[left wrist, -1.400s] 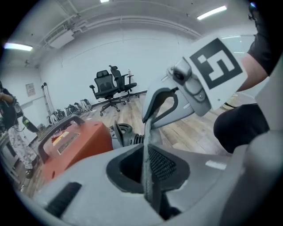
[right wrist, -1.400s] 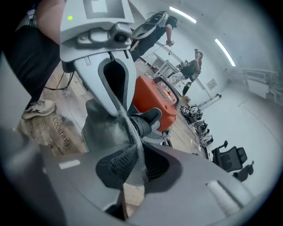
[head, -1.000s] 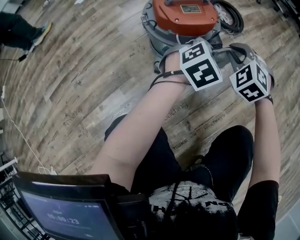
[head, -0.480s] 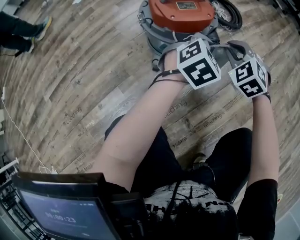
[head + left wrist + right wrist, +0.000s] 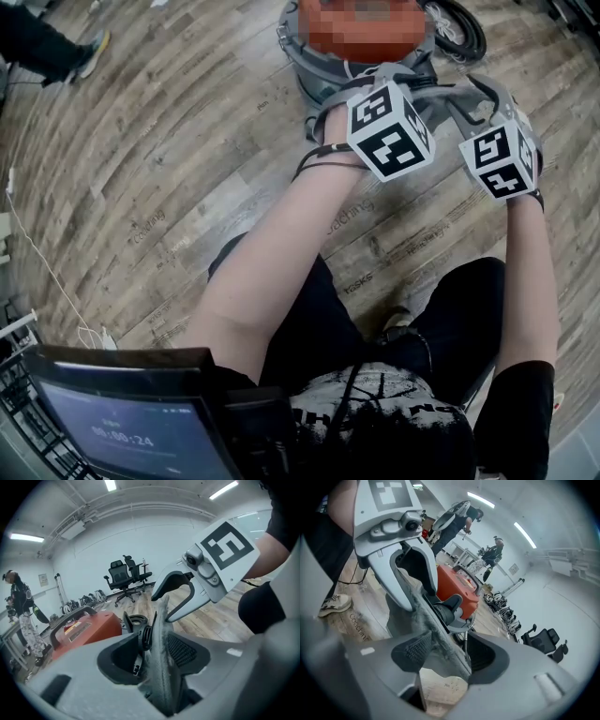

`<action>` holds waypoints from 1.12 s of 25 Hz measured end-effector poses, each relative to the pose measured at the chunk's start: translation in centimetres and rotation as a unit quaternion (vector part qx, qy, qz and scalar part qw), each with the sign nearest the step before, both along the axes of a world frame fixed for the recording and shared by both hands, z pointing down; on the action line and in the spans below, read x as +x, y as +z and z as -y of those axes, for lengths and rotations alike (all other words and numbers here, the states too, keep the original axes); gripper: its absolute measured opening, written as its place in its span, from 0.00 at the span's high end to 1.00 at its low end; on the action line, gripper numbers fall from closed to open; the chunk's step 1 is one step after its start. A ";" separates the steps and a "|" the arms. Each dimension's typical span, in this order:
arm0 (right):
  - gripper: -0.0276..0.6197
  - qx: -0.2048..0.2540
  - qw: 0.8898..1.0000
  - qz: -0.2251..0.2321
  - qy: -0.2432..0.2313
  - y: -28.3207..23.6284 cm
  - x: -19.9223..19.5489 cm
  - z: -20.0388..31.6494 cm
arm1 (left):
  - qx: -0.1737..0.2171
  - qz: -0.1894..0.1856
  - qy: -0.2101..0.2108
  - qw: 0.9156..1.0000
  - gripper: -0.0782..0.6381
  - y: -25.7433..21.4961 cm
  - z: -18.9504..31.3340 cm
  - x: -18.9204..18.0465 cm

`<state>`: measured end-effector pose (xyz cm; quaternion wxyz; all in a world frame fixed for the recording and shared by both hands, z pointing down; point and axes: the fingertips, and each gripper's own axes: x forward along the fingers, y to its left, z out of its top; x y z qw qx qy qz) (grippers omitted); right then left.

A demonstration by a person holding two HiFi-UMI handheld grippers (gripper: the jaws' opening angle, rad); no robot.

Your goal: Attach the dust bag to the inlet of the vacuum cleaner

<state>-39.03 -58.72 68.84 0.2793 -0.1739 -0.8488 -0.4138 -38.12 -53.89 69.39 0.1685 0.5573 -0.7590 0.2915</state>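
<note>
both my left gripper and right gripper have just opened wide, the dust bag loose between their jaws at the vacuum cleaner inlet, so i judge attachment about done.

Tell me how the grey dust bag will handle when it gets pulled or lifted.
The dust bag looks like fuzzy grey felt, so probably light and grippy, not slippery. In the right gripper view it bends and creases, so likely floppy. Beside the black inlet its edge stands upright, hinting at a stiffer collar there.
</note>
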 end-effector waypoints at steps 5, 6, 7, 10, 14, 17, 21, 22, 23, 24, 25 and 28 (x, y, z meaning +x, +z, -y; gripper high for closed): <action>0.58 -0.046 0.998 0.045 -0.018 -3.6 1.3 -0.8 | 0.033 0.025 0.001 0.999 0.58 -2.2 -0.7 0.9; 0.62 -0.065 0.996 0.054 -0.022 -4.3 1.7 -1.2 | 0.044 0.027 0.001 0.999 0.58 -2.7 -0.8 1.2; 0.66 -0.085 0.994 0.061 -0.026 -4.9 2.2 -1.6 | 0.057 0.026 0.000 0.998 0.58 -3.2 -1.0 1.4; 0.74 -0.141 0.987 0.068 -0.037 -5.8 3.4 -3.1 | 0.111 0.001 -0.007 0.994 0.75 -4.9 -2.1 2.0; 0.89 -0.175 0.980 0.073 -0.053 -5.4 4.3 -4.9 | 0.151 -0.024 -0.020 0.988 0.89 -6.5 -3.7 3.0; 0.95 -0.216 0.972 0.063 -0.068 -5.1 4.4 -6.4 | 0.141 -0.021 -0.020 0.990 0.89 -6.5 -4.5 4.0; 0.95 -0.264 0.960 0.043 -0.082 -5.5 3.5 -8.5 | 0.126 -0.033 -0.033 0.991 0.89 -6.4 -6.5 4.8; 0.95 -0.273 0.957 0.041 -0.088 -5.4 3.3 -9.2 | 0.118 -0.033 -0.040 0.992 0.89 -6.2 -7.4 4.7; 0.95 -0.282 0.954 0.038 -0.093 -5.2 3.2 -9.9 | 0.109 -0.032 -0.049 0.992 0.89 -5.9 -8.3 4.5; 0.95 -0.289 0.951 0.035 -0.099 -5.0 3.3 -10.7 | 0.103 -0.029 -0.060 0.992 0.89 -5.7 -9.1 4.3; 0.95 -0.294 0.949 0.033 -0.106 -4.7 3.5 -11.5 | 0.100 -0.025 -0.072 0.992 0.89 -5.7 -10.0 4.1; 0.95 -0.303 0.943 0.032 -0.131 -4.1 3.6 -14.5 | 0.112 -0.021 -0.110 0.987 0.89 -5.9 -12.7 3.1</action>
